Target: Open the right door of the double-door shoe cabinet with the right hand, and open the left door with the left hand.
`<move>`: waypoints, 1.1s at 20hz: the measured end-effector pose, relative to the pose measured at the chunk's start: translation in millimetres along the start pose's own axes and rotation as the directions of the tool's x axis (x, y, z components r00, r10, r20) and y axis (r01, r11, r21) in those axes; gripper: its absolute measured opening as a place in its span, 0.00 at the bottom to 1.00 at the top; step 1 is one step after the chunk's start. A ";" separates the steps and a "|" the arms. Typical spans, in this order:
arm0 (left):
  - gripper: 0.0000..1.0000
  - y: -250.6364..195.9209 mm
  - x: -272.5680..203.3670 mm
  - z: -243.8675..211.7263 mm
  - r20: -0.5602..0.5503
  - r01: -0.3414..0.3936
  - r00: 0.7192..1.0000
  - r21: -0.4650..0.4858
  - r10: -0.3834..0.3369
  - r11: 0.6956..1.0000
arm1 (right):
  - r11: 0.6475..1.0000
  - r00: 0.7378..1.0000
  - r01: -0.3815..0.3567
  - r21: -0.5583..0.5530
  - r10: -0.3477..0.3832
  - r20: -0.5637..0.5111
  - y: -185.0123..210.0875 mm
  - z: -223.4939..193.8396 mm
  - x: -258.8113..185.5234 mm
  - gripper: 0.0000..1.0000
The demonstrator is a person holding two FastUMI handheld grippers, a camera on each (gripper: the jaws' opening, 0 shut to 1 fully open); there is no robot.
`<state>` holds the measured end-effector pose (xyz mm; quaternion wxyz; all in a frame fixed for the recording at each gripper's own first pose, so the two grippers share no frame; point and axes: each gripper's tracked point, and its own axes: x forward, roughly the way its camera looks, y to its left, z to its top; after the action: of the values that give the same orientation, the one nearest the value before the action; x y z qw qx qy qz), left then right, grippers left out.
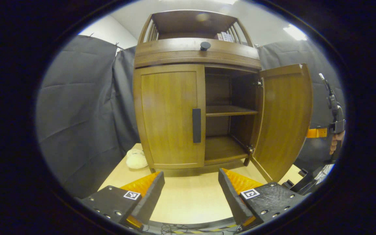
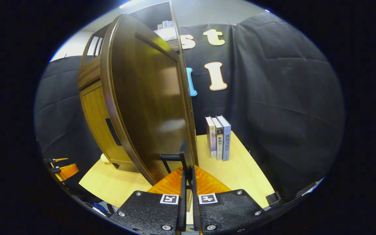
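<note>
Wooden cabinet (image 1: 194, 52): brown, glossy, with an open slatted top shelf; stands on a pale table (image 1: 188, 199) against the black cloth wall.
Right door (image 1: 284, 120): swung wide on its hinges, baring two inner shelves; a rigid, smooth panel, likely light to swing.
Left door (image 1: 170, 114): closed, flush with the frame; judged equally stiff, turning on its outer edge.
Dark handle (image 1: 196, 125): a vertical bar at the left door's inner edge, the sensible place to take hold.
Right gripper (image 2: 188, 169): fingers pressed together on the right door's handle bar (image 2: 184, 153) at its free edge.
Left gripper (image 1: 191, 179): fingers spread, holding nothing, near and facing the left door.
Books (image 2: 219, 137): three, upright on the table beside the cabinet.
</note>
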<state>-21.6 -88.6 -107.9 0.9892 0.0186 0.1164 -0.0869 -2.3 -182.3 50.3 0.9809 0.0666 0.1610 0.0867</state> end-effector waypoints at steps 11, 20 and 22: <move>0.95 -69.1 -1.3 9.8 -0.014 -0.159 0.987 -0.092 0.158 0.983 | 0.980 0.980 -0.199 0.025 0.199 0.011 -36.3 7.7 3.8 0.08; 1.00 -34.3 24.8 21.7 0.007 -0.258 0.965 -0.158 0.263 0.953 | 0.978 0.978 -0.208 0.017 0.208 0.033 -38.0 8.8 -6.9 0.09; 1.00 -26.7 47.4 30.9 0.023 -0.225 0.973 -0.141 0.230 0.964 | 0.987 0.986 -0.162 0.013 0.162 0.042 -44.4 7.0 -17.1 0.11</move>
<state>26.1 -124.5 -89.3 0.9936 -0.0381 0.1000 0.0352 -9.4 -229.6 55.1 0.9731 0.0892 0.1358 0.1635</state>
